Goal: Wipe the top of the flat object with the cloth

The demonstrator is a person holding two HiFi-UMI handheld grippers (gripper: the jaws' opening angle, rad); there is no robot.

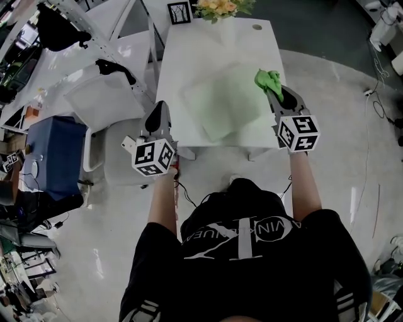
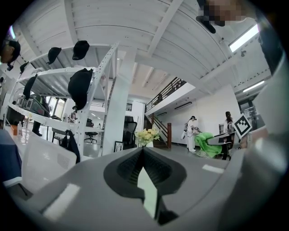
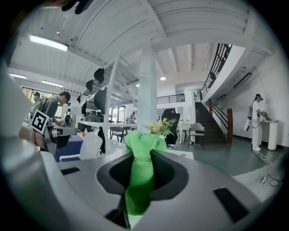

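A pale green flat board [image 1: 225,104] lies on the white table [image 1: 189,50], turned a little askew. My right gripper [image 1: 272,89] is shut on a bright green cloth [image 1: 267,79], held over the board's right edge. In the right gripper view the cloth [image 3: 141,173] is pinched between the jaws and bunches out past their tips. My left gripper [image 1: 161,108] hovers at the table's left front edge, beside the board, shut with nothing in it. From the left gripper view, the cloth [image 2: 208,144] shows far off to the right.
A vase of flowers [image 1: 219,7] and a small picture frame [image 1: 179,12] stand at the table's far edge. A white chair [image 1: 104,94] and a blue box [image 1: 53,148] are to the left. People stand in the hall behind.
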